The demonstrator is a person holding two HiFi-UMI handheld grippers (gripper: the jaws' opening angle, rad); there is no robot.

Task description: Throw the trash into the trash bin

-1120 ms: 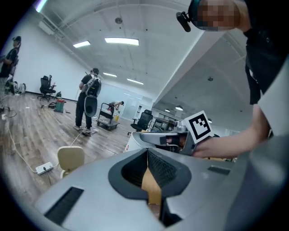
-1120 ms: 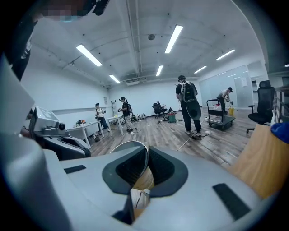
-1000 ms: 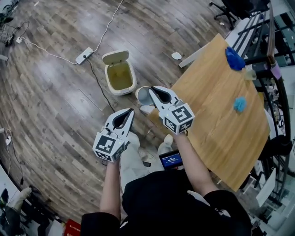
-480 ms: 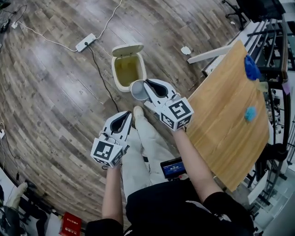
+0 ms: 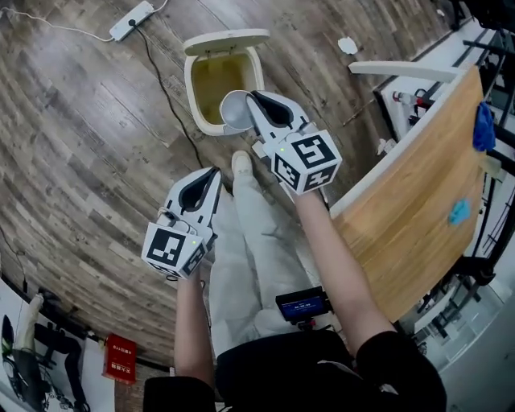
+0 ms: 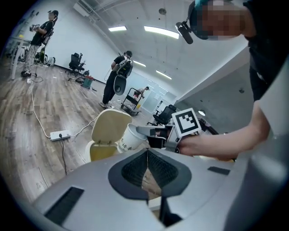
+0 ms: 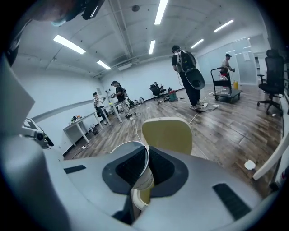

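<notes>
A cream trash bin stands on the wood floor with its lid flipped open. My right gripper is shut on the rim of a white paper cup, which hangs over the bin's near right rim with its mouth tipped sideways. In the right gripper view the cup wall is pinched between the pads, with the bin lid just beyond. My left gripper is shut and empty, nearer to me and left of the cup. In the left gripper view the cup and bin lie ahead.
A power strip and its cable lie left of the bin. A wooden table with blue items fills the right side. The person's shoe sits just before the bin. Crumpled paper lies on the floor. People stand far off.
Both grippers have dropped lower and moved toward the bin. The cup has gone from beside the table edge to over the bin's rim. The left gripper stays shut.
</notes>
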